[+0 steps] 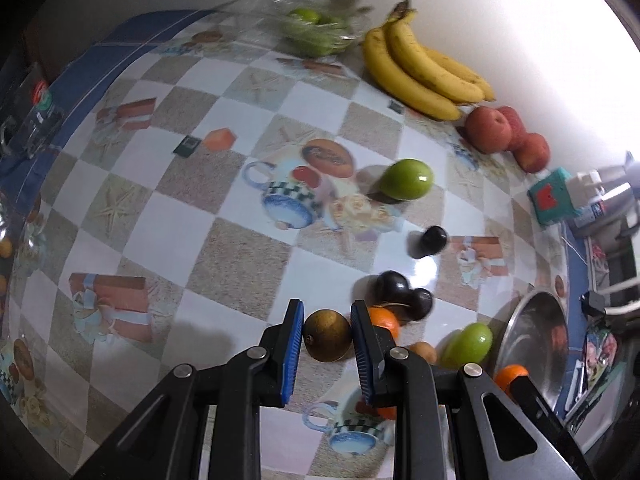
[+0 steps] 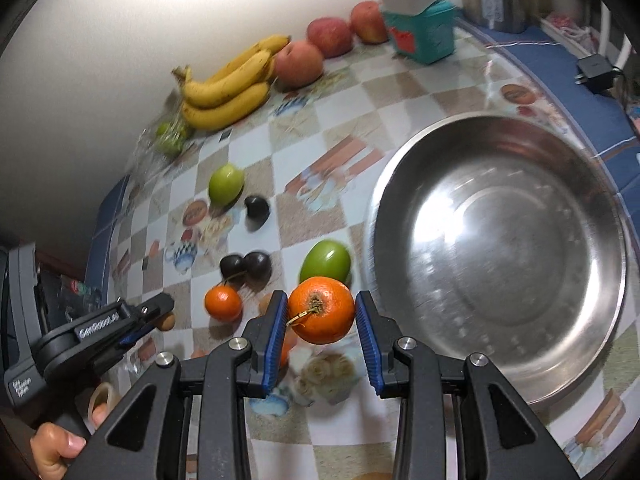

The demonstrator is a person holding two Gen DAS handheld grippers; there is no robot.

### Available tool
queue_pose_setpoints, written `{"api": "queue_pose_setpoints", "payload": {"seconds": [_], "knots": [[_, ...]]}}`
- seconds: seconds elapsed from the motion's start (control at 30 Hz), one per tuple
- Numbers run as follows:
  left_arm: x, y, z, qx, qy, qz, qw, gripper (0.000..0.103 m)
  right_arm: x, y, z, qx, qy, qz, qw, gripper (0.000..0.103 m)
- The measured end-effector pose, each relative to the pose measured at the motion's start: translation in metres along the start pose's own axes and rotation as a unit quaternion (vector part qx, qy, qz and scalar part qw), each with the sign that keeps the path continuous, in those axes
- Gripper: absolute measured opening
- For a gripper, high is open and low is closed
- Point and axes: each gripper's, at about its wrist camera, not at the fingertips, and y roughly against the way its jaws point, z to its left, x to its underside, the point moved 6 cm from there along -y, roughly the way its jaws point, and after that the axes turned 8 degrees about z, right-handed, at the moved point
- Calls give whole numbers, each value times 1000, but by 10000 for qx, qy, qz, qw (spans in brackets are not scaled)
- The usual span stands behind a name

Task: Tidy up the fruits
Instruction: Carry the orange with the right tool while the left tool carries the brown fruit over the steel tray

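In the left wrist view your left gripper (image 1: 326,330) is clenched on a small round brown fruit with a matt, russet skin (image 1: 327,340), low at the centre of the frame. It looks light and firm, and the blue ribbed pads meet it at its widest girth, which I judge the safest hold on so small a ball; any higher and it may pop out.

Right of it lie two glossy dark plums joined by a stem (image 1: 402,292), smooth and likely slippery. A shiny green oval fruit (image 1: 468,343) sits at the lower right, beside the rim of the wide, shallow stainless-steel bowl (image 1: 536,340).

In the right wrist view, the same left gripper shows at the lower left. Just right of it a small orange mandarin (image 2: 223,303) rests on the glossy checked tablecloth (image 2: 400,92).

At the lower centre your right gripper (image 2: 321,310) grasps a round orange citrus fruit with a pebbled rind and a short woody stalk (image 2: 321,310). It is taken across its middle with the stalk end towards the camera, and its rind should give a little, so squeeze gently. The steel bowl fills the right of the frame, empty; its hard, slick floor would let round fruit roll.

Along the wall at the upper left lie curved yellow bananas (image 2: 228,88), soft and easily bruised, best taken by the stem end.
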Motion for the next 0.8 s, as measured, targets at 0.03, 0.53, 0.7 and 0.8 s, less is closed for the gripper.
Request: {"api": "queue_pose_setpoints", "payload": {"seconds": [0.03,0.53,0.7,0.8], "knots": [[0,-1,-6,15,-69,-2,10000,26,-2,3,-4,38,-47,-49,10000,36],[42,11,-116,549,-1748,-121,9830,26,-22,35,-108,531,-1374,-577,9874,36],[62,14,-154,695,-2429,-268,9672,26,-23,47,-134,645,-1707,-745,9804,36],[72,16,-172,737,-2741,-395,9580,26,-22,53,-147,719,-1863,-823,9764,36]]}}
